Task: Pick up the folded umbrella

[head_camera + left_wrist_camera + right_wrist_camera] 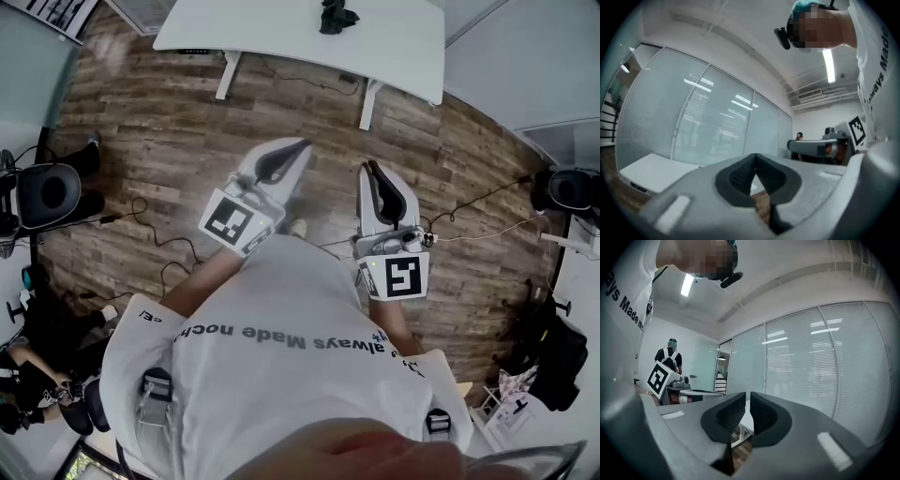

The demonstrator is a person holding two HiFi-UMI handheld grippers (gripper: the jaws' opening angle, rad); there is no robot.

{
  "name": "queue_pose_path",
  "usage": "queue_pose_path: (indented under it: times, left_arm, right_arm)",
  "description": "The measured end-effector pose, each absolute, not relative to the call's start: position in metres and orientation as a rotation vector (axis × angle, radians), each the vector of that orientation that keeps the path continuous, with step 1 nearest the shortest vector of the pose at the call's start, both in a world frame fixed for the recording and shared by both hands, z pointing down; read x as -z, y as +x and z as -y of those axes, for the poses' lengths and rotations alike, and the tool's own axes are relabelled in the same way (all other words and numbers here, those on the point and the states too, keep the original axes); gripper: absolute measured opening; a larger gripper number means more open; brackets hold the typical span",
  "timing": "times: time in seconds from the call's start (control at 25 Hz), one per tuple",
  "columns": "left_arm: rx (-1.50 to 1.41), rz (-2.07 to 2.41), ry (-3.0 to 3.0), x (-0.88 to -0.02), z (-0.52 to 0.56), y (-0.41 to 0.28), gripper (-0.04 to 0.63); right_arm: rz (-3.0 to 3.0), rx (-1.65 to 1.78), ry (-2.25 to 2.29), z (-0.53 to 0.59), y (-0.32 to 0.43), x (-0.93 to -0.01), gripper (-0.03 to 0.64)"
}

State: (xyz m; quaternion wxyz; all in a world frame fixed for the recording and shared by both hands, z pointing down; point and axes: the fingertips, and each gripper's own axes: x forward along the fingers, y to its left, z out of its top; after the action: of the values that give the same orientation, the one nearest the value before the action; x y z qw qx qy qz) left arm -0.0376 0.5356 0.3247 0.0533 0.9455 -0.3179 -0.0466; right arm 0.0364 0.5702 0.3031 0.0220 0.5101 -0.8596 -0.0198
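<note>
Wood-plank office floor (169, 141) with a white desk (281, 33) ahead: the pickup had not begun.
A small black bundle (337, 17), likely the folded umbrella, lay untouched near the desk's far edge. The grey left gripper (298, 148) and grey right gripper (369, 169) were held level, well short of the desk, jaws closed on nothing. Approach, grasp and lift all remained.

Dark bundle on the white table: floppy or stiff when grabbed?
Likely floppy outside: the folded umbrella looks like a loose, creased dark lump. It sits irregular on the table, so rolling seems unlikely. Too small here to judge weight.
</note>
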Motion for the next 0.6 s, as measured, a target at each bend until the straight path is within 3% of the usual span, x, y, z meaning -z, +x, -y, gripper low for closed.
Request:
queue_pose_path:
  times: [0.6]
  left_arm:
    - [0.19, 0.941, 2.872, -0.324, -0.378, -0.104, 0.003]
  right_arm:
    - [2.637, 0.072, 1.555, -0.417, -0.033, -0.308, 0.026]
